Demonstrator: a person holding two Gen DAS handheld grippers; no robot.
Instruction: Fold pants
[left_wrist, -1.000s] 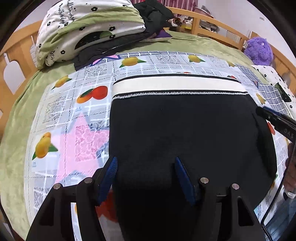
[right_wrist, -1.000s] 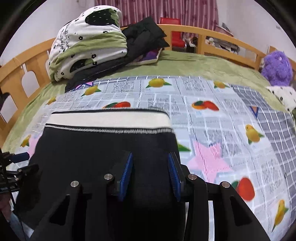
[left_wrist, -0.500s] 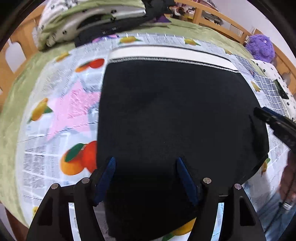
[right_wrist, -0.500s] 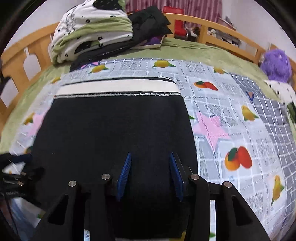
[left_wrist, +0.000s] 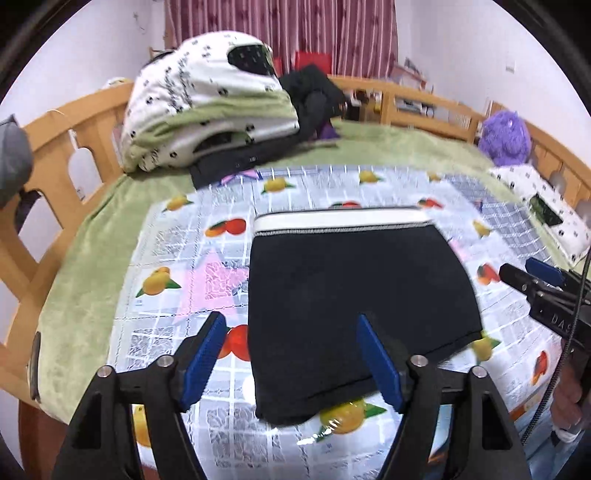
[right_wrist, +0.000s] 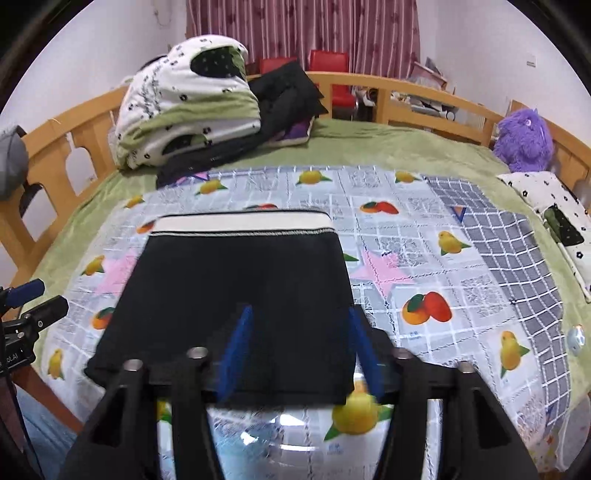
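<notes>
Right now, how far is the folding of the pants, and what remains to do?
Done, it seems: the black pants lie folded into a compact rectangle on the fruit-print cloth, white waistband at the far edge. In hand: nothing; the left gripper and right gripper have just been opening, and no fabric is pinched between their pads. Left: perhaps one more fold or smoothing the uneven near edge; I cannot tell.

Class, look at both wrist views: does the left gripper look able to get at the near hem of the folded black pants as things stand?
Probably yes. The left gripper is open, its jaws having just widened with nothing gripped, and the pants lie flat on the fruit-print cloth just ahead. Nothing sits between them.
</notes>
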